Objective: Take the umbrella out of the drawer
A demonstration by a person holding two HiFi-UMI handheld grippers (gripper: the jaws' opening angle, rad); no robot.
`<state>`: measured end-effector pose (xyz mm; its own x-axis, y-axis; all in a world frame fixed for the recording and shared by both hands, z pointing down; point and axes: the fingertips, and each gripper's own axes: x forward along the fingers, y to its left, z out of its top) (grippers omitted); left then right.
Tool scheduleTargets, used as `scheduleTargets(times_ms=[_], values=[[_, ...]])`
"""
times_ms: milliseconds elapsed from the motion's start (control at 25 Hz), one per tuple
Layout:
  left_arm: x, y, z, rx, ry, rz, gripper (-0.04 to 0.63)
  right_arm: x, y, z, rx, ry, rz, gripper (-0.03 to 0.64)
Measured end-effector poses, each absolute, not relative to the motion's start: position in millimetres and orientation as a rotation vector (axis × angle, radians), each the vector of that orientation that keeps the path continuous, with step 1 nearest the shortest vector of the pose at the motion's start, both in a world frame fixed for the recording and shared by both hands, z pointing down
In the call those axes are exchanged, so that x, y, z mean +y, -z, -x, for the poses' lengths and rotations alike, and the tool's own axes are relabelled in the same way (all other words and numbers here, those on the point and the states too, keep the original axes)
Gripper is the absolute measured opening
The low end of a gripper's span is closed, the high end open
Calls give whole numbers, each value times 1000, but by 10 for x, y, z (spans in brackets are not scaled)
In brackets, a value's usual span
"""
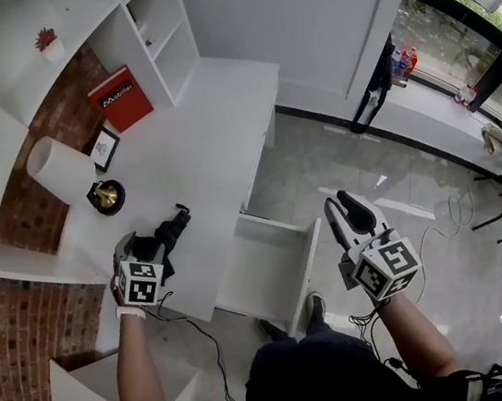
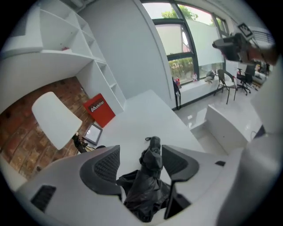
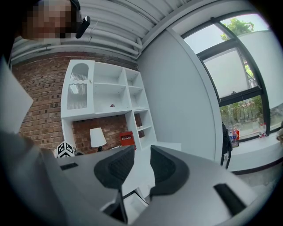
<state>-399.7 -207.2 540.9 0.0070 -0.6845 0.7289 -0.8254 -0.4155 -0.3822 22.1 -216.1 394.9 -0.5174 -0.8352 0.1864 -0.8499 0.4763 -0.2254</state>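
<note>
The umbrella [image 1: 173, 230] lies folded on the white counter [image 1: 196, 147], close to its front edge and just left of the open drawer [image 1: 309, 265], which looks empty. By that, the taking-out itself seems done and the step in hand is a clean let-go.

The left gripper [image 2: 140, 153] hangs over the umbrella, pointing steeply down. Its jaws are spread wide and released: the bundle shows between them in the left gripper view, but neither pad presses on it. The right gripper [image 3: 142, 152] is held out over the floor to the right of the drawer, its jaws slightly parted with nothing between them.

To finish well, the left gripper should lift straight away from the counter with the jaws wide. The loose black fabric bunches near the lower jaw and could catch and drag the umbrella toward the edge. A sideways sweep should be avoided for the same reason.

The umbrella's handle end points toward the back of the counter, where the lamp [image 1: 59, 167] and the red book [image 1: 121, 97] stand well clear.
</note>
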Motion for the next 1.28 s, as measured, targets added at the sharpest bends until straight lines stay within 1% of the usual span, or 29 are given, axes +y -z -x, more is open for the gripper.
scheduleTargets(times_ms=[400,680,960,1280], values=[[-2116,-3726,3408,-1913,-592,-2278,290,-2201,-3565,-402,-2710,-369,-1551,101],[-1959,-2965,2682,-1884,-192,-2420,234,-2184,-3267,-515,-2728,-268,-1578,83],[-1909,-2532,2142,-1856,17,-2492,224,-2209,-2963,-632,-2746,-173,-1625,58],[-1853,-2324,2080,-1914,111,-2476,221,-2164,-2648,-711,-2759,-50,-1674,26]])
